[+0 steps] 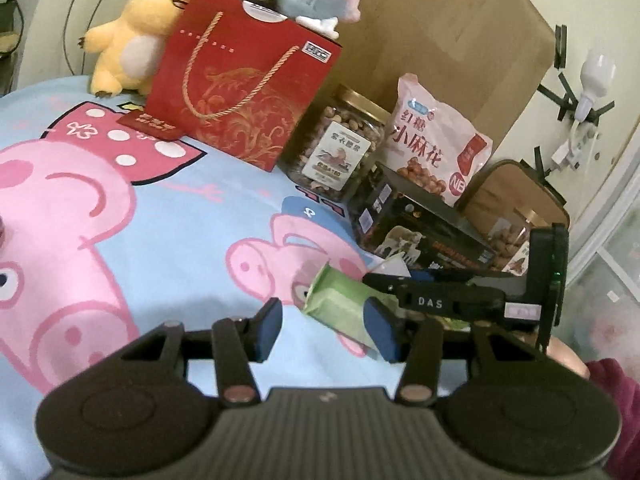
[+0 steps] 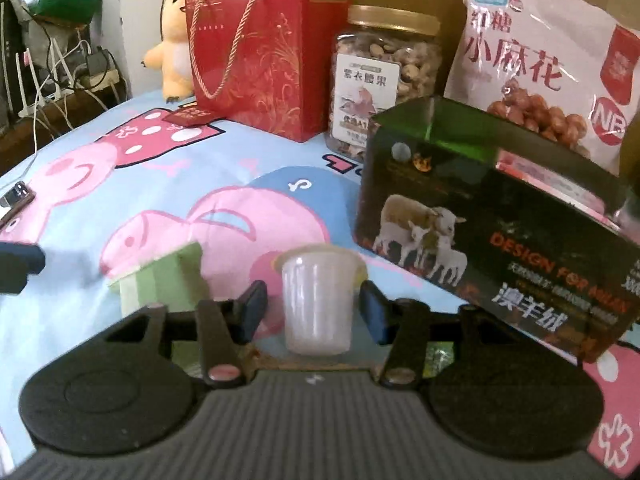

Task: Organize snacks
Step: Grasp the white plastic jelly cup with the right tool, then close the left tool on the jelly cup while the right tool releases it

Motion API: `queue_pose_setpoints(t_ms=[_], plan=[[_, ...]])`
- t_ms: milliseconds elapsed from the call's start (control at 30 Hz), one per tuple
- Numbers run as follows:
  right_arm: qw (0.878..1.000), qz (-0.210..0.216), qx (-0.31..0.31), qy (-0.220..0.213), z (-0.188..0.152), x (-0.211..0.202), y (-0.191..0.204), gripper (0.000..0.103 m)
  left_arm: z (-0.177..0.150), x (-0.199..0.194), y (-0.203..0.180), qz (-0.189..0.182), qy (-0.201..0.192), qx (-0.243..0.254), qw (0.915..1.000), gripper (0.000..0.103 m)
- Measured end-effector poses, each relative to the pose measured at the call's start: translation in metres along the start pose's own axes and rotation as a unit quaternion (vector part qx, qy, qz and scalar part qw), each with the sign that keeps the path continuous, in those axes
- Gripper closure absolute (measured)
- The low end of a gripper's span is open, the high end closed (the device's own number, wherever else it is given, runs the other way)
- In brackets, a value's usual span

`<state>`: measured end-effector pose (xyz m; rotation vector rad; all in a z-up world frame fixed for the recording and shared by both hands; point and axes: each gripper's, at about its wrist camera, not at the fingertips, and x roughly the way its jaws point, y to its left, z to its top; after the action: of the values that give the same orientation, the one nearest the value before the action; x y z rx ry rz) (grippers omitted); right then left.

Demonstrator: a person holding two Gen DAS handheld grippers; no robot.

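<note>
1. A small white plastic cup (image 2: 318, 300) lies between the pads of the right gripper (image 2: 313, 312); a gap shows on each side, so the jaws are part open and not pressing it.
2. A green snack packet (image 1: 340, 300) lies on the cartoon-pig bedsheet (image 1: 160, 240), just beside the cup (its near end sits by the left gripper's right pad).
3. The left gripper (image 1: 328, 326) is part open and holds nothing.
4. Behind stand a dark box with sheep (image 2: 500, 248), a nut jar (image 2: 384, 76), a pink snack bag (image 2: 532, 64) and a red gift bag (image 2: 264, 48).
</note>
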<state>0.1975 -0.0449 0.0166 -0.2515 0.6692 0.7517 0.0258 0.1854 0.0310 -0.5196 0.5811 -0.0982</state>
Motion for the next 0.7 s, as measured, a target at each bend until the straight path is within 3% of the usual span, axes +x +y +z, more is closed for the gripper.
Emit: queue_pose_setpoints(t_ms=[100, 233, 333, 433, 600, 700], plan=[[0.999, -0.028, -0.022, -0.011, 0.000, -0.007, 0.009, 0.066, -0.001, -0.006, 0.002, -0.003, -0.007, -0.005, 1.0000, 0.057], [0.996, -0.054, -0.023, -0.074, 0.001, -0.039, 0.012, 0.066, -0.002, -0.012, 0.004, -0.007, -0.015, -0.013, 0.9998, 0.057], [0.992, -0.038, -0.018, -0.118, -0.003, -0.077, 0.014, 0.066, -0.001, -0.014, 0.003, -0.012, -0.015, -0.018, 0.9997, 0.057], [0.991, -0.002, -0.038, -0.132, -0.019, -0.108, 0.024, 0.065, -0.002, -0.015, -0.002, -0.017, -0.012, -0.013, 0.9997, 0.054], [0.990, 0.029, -0.103, -0.091, -0.056, -0.108, 0.048, 0.065, -0.007, -0.010, -0.013, -0.022, -0.003, -0.004, 0.9997, 0.051], [0.989, 0.019, -0.131, -0.064, -0.076, -0.091, 0.060, 0.064, -0.011, -0.001, -0.019, -0.028, 0.016, -0.004, 0.9995, 0.051]])
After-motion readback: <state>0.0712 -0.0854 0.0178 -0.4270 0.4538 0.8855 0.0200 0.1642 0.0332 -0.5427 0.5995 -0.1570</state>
